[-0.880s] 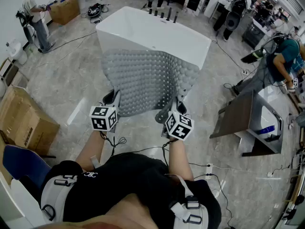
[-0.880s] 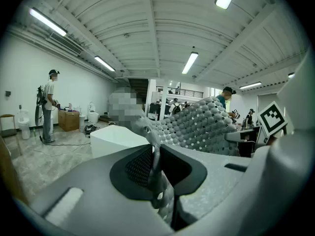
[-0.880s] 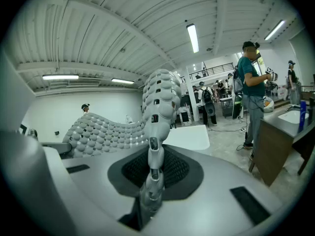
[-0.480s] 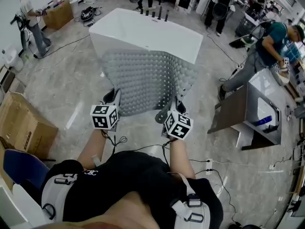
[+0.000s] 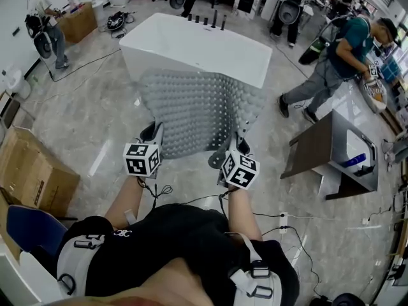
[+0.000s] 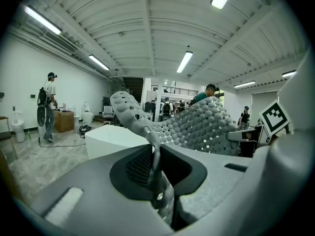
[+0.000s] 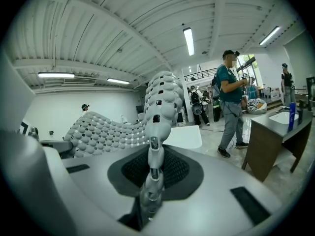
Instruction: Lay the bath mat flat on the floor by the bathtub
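A grey pebbled bath mat (image 5: 197, 110) hangs spread between my two grippers, above the floor in front of the white bathtub (image 5: 197, 43). My left gripper (image 5: 153, 134) is shut on the mat's near left corner. My right gripper (image 5: 234, 146) is shut on its near right corner. In the left gripper view the mat's edge (image 6: 153, 154) is pinched between the pads and the mat rises away to the right. The right gripper view shows the mat's edge (image 7: 153, 173) clamped upright between the pads, with the sheet sagging to the left.
A cardboard box (image 5: 32, 171) sits on the floor at left. A dark-fronted vanity cabinet (image 5: 335, 155) stands at right, with a person in a teal shirt (image 5: 331, 62) beside it. Another person (image 5: 44, 30) stands at far left. Cables (image 5: 268, 218) trail on the marble floor.
Both grippers keep their hold on the mat and barely shift. The person in teal at right has walked nearer the cabinet.
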The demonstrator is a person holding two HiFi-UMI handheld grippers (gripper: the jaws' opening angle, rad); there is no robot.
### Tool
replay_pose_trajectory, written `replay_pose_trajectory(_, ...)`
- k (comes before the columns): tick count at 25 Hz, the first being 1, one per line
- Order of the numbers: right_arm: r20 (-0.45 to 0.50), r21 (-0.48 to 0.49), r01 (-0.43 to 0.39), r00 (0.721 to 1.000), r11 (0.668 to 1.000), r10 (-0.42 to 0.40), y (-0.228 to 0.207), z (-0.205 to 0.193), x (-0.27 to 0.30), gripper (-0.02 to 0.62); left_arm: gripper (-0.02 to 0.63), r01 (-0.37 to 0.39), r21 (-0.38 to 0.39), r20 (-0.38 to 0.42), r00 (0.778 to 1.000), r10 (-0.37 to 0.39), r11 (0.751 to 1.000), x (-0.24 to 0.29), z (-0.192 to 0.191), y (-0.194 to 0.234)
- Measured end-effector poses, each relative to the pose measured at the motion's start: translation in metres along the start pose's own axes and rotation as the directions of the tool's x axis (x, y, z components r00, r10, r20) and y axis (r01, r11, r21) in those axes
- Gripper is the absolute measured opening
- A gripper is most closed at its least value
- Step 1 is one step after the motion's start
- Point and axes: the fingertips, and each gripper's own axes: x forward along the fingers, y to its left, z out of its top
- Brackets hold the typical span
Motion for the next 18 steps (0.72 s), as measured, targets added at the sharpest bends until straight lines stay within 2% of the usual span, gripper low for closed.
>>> replay_pose_trajectory(9,-0.006,-0.014,0.033,0.999,0.999,-0.033,0.023,-0.018,0.006,0.043,0.051,0.044,-0.033,-0.035,0.998,-0.045,0.998,0.004,-0.021,0.031)
replay_pose_trajectory(18,-0.003,0.035,0.036,0.999,0.999,-0.036,0.015,-0.013,0.058,0.042,0.051,0.025,0.022,-0.030,0.999,-0.024,0.999,0.048,-0.006,0.056)
